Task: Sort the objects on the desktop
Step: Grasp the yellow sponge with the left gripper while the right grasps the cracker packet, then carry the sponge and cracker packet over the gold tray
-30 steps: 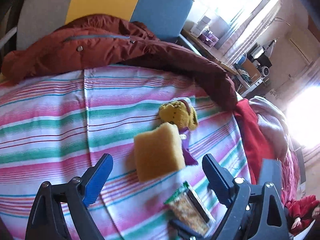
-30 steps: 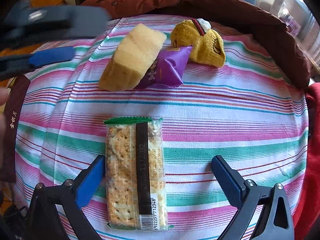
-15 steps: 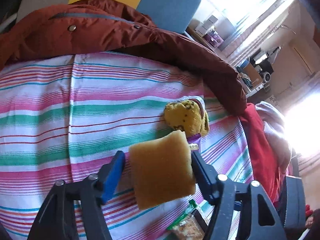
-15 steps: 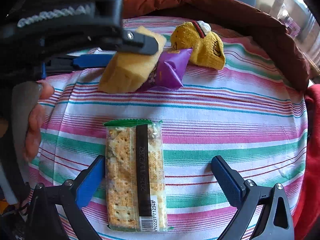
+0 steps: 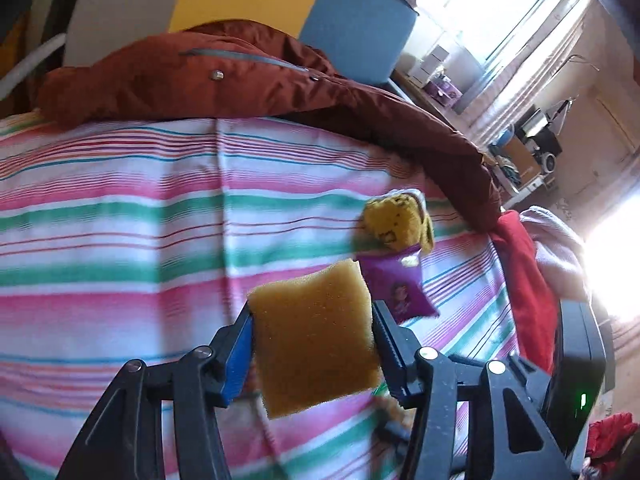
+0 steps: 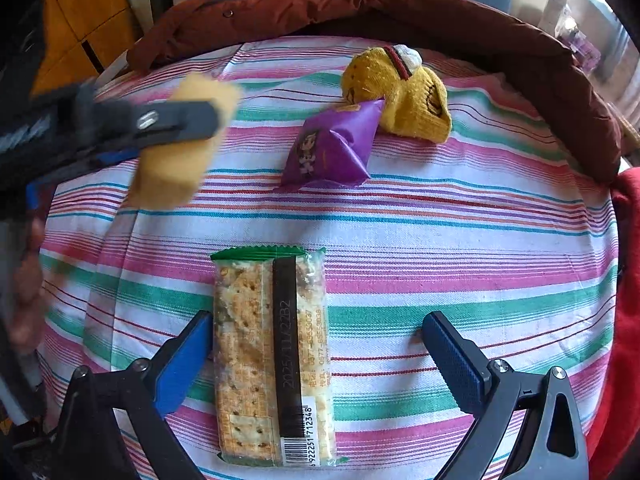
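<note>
Left gripper (image 5: 312, 350) clamped on yellow sponge (image 5: 314, 340), now lifted clear of the striped cloth (image 5: 120, 240) (half a second ago just being gripped): one item in transit. Right gripper (image 6: 316, 354) spread wide, straddling cracker packet (image 6: 272, 356). Beyond: purple snack pouch (image 6: 330, 150), yellow sock (image 6: 400, 92), brown jacket (image 6: 400, 12); sunlit room behind.

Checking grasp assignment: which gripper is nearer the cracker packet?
Right. The right gripper is open with the cracker packet between its fingers; the left gripper is up left, holding the sponge.
</note>
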A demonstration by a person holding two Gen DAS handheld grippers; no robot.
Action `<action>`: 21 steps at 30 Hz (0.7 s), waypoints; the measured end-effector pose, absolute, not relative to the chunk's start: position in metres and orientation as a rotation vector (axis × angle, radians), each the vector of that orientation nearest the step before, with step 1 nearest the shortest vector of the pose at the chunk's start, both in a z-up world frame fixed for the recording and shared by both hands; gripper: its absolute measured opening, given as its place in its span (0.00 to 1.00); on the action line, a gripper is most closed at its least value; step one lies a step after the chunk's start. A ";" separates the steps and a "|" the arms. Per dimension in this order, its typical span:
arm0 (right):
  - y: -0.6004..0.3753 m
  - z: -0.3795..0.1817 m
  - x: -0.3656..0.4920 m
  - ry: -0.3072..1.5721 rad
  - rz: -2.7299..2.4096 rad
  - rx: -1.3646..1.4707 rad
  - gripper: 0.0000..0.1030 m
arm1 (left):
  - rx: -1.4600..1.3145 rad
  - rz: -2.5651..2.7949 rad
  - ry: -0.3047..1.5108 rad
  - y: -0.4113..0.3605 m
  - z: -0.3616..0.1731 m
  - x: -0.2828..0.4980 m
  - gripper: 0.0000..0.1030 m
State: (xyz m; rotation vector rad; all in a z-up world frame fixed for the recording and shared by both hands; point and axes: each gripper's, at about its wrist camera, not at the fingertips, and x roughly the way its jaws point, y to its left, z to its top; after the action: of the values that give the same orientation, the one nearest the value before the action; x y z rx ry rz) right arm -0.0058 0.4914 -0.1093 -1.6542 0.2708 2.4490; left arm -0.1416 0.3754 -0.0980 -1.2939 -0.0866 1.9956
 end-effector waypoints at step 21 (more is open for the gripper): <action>0.469 -0.090 -0.004 0.296 2.629 -1.607 0.50 | -1.232 2.122 0.070 0.298 -0.083 -0.062 0.54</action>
State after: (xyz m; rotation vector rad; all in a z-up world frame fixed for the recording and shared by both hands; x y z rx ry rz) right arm -0.0037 0.4690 -0.0900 -1.6073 0.2957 2.6287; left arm -0.0623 0.2979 -0.0825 -1.2319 0.0705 2.1220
